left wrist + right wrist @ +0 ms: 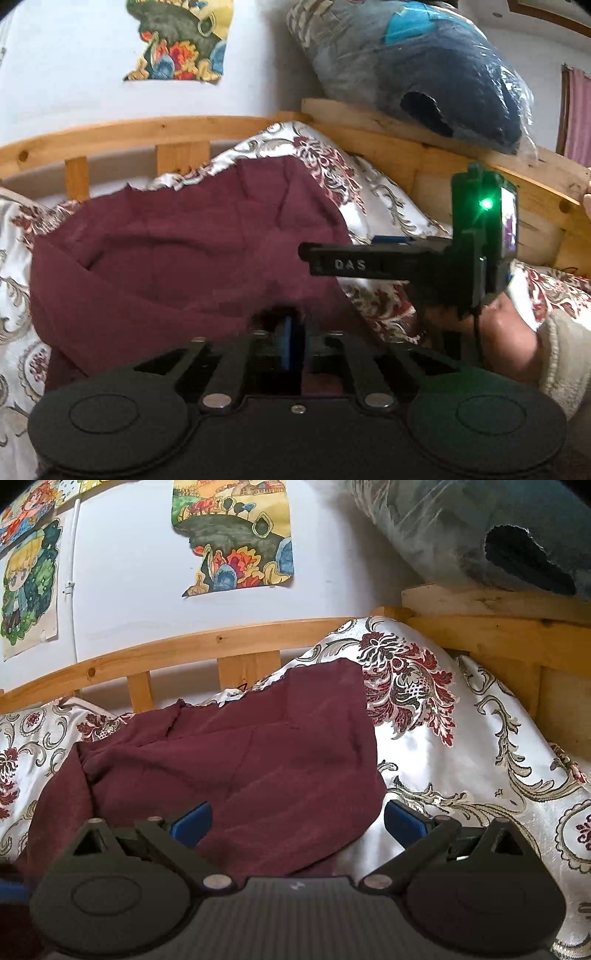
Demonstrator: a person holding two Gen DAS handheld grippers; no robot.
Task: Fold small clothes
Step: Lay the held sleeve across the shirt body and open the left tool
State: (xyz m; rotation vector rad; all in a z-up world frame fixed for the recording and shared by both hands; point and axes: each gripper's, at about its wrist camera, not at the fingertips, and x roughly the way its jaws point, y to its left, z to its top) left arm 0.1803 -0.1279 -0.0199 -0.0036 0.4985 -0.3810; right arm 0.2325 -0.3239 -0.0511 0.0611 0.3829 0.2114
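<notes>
Blue pads of the left gripper (295,347) stood slightly apart over the maroon cloth (177,258), pinching nothing. Right gripper (297,821) was spread wide above the same cloth on the flowered bedcover (461,746).

A floral bedspread (461,738) covers the wooden bed frame (229,646) below drawings (236,535) on the wall

Garment (229,760) lying on the bedspread (461,746), which covers the bed; rail (207,646) behind it along the wall; bagged bundle (480,535) on the headboard (498,605) at the right far corner.
</notes>
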